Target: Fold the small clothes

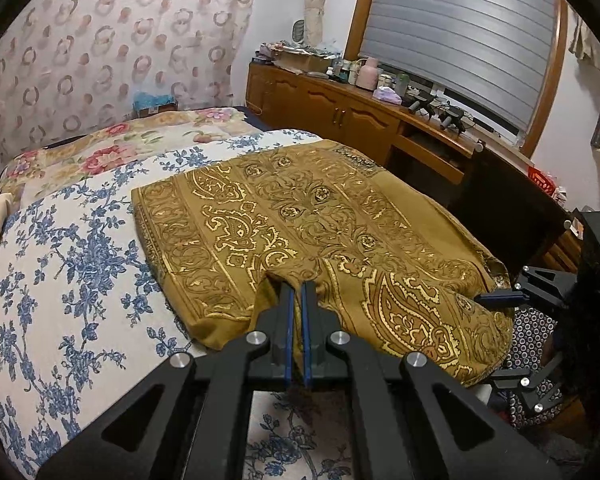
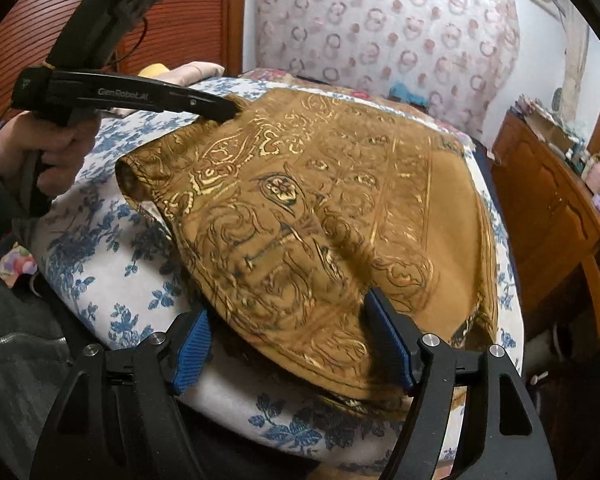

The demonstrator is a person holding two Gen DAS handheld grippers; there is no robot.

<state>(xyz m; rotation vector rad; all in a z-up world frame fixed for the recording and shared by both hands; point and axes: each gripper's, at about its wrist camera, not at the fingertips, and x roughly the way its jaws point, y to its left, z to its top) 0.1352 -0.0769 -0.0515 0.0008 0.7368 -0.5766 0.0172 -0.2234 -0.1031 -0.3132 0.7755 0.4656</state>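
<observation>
On the floral bed (image 1: 60, 240), left gripper (image 1: 298, 288) pinching ochre garment (image 1: 300, 208), right gripper (image 2: 296, 320) spread

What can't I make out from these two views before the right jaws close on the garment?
- Gold paisley garment, right wrist view: motion blur hides its near hem, so layers there are unclear.
- Its underside, both views: hidden by its own top layer.
- Right gripper, left wrist view: lower jaw hidden behind the garment's corner.
- Dresser clutter, left wrist view: too small to identify.
</observation>
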